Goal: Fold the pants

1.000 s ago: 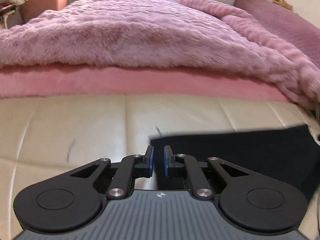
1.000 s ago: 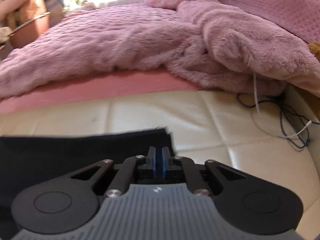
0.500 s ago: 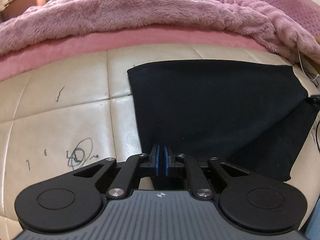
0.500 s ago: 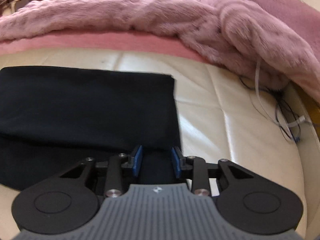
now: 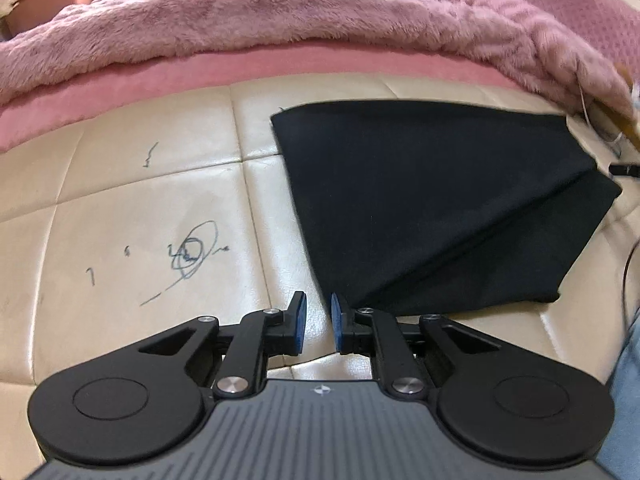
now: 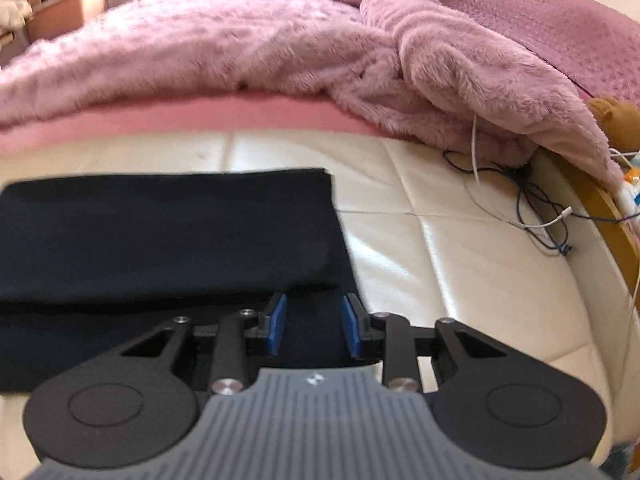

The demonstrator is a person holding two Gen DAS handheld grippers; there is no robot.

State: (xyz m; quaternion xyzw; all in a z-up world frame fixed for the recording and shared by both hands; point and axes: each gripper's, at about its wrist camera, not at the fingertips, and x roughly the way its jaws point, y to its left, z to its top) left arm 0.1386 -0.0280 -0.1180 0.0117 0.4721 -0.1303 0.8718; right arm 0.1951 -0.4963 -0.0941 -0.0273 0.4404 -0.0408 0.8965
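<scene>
Black pants (image 5: 432,200) lie folded flat on the cream leather surface (image 5: 120,208), an upper layer resting slanted over a lower one. My left gripper (image 5: 318,300) hangs just off the near left corner of the pants, over bare leather. Its jaws are opening, with nothing between the blue pads (image 5: 299,316). In the right wrist view the pants (image 6: 160,232) fill the left half. My right gripper (image 6: 313,300) stands open above their near right part, with the pads clear of the cloth.
A fluffy pink blanket (image 5: 280,12) and pink sheet (image 5: 160,80) border the far side. Pen scribbles (image 5: 192,252) mark the leather at left. Loose cables (image 6: 532,208) lie at right near a wooden rim (image 6: 592,200) and a brown plush toy (image 6: 616,120).
Both grippers drew back toward the near edge, bringing the whole folded pants into view. The right gripper went from shut to open. The left, shut half a second ago, has parted and now sits off the fabric.
</scene>
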